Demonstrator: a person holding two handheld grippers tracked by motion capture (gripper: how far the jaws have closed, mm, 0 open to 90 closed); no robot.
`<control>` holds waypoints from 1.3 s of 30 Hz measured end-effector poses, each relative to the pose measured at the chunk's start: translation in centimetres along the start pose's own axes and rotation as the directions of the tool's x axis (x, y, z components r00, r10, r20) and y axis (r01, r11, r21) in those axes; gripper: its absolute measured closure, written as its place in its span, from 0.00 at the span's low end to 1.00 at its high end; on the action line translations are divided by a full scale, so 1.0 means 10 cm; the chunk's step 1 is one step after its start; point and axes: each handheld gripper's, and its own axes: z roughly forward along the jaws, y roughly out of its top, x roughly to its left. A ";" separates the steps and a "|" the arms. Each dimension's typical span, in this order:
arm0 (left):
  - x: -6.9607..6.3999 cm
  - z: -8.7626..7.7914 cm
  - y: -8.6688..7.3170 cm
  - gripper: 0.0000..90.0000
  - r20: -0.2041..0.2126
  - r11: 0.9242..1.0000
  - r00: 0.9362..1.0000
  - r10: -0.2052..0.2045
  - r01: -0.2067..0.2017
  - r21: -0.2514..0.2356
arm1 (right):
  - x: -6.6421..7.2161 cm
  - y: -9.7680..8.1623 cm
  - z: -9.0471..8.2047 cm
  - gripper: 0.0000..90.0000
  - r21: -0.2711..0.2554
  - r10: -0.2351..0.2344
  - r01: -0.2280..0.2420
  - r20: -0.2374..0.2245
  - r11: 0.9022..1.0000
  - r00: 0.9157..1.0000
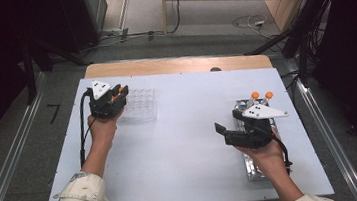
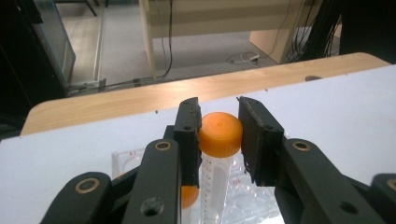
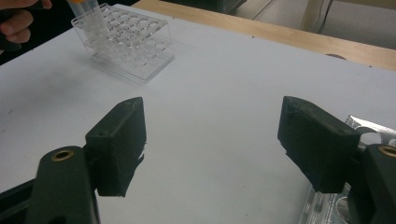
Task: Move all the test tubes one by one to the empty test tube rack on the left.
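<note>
Your left gripper (image 2: 219,135) pinches the light, slick tube (image 2: 215,182) at its cap; right gripper (image 3: 212,140) gapes empty.

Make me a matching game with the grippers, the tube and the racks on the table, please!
Things:
1. left hand-held gripper
2. right hand-held gripper
3. clear plastic rack
4. metal rack

States or places:
A. jaws wide apart, nothing between them
B. under the person's right hand, near the table's right edge
C. shut on the orange-capped tube
D. see-through, on the table's left part, under the held tube

Pairs: 1-C, 2-A, 3-D, 4-B
</note>
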 end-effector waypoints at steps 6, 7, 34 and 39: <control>-0.01 0.01 -0.04 0.77 -0.008 1.000 1.000 0.026 -0.026 0.018 | -0.02 0.00 0.01 0.25 0.000 0.001 -0.001 0.004 1.000 1.000; -0.02 0.01 -0.04 0.77 -0.010 0.999 1.000 0.028 -0.028 0.017 | -0.02 -0.01 0.00 0.25 0.002 0.004 -0.004 0.004 1.000 1.000; -0.16 -0.20 -0.04 0.15 0.035 1.000 0.999 -0.008 0.008 0.011 | -0.25 -0.05 -0.09 0.25 -0.011 0.045 -0.044 0.071 0.999 0.996; -0.25 -0.26 -0.15 0.12 0.080 1.000 0.997 -0.010 0.008 0.022 | -0.39 -0.10 -0.13 0.25 -0.016 0.066 -0.065 0.108 0.998 0.992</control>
